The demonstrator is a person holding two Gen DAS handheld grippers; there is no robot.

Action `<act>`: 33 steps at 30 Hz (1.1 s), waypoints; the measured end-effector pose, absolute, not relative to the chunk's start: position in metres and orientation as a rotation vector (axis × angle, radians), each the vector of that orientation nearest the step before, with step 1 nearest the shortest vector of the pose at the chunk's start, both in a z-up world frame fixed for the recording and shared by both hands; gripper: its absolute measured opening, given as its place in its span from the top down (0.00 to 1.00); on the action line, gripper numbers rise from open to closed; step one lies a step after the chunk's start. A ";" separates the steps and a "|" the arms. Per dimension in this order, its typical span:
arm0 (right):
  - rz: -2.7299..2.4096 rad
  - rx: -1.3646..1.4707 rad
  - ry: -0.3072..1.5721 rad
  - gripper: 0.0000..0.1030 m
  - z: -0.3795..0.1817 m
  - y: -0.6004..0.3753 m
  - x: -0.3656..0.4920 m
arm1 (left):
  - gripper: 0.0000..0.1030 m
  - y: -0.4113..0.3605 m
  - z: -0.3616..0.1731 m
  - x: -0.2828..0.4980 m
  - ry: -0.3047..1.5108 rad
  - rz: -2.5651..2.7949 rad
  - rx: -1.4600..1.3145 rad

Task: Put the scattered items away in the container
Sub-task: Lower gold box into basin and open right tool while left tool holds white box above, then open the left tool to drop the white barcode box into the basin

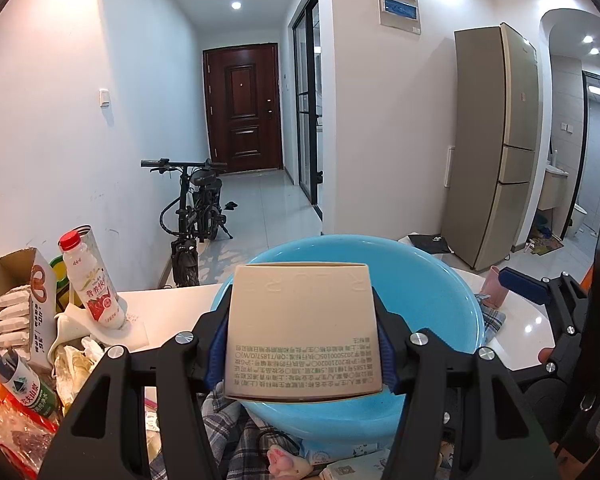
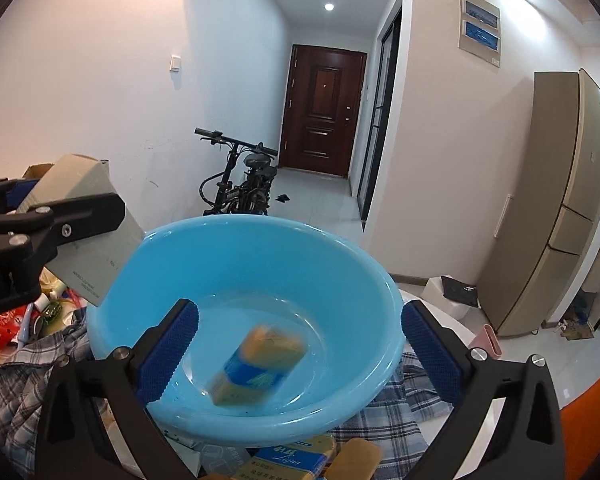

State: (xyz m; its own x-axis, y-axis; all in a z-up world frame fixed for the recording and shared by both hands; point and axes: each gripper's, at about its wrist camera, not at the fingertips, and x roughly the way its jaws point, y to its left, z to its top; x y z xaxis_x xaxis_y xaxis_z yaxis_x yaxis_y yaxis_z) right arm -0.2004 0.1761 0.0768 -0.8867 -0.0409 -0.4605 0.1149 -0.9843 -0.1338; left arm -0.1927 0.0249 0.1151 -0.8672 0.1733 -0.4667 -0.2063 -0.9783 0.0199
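Beige box point(image 1: 302, 328) clamped in left claw point(image 1: 302, 354).

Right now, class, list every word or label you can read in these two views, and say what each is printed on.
"营养快线": on the red-capped milk bottle.
"农夫山泉": on the green bottle.
"Liqun": on the blue and yellow pack in front of the basin.
Print on the beige box: upside down, too small to read.
Print on the carton in the basin: blurred.
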 end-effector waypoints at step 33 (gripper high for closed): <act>-2.995 0.739 0.201 0.00 0.073 0.203 -0.204 | 0.44 0.034 0.104 -0.195 0.147 2.818 -0.727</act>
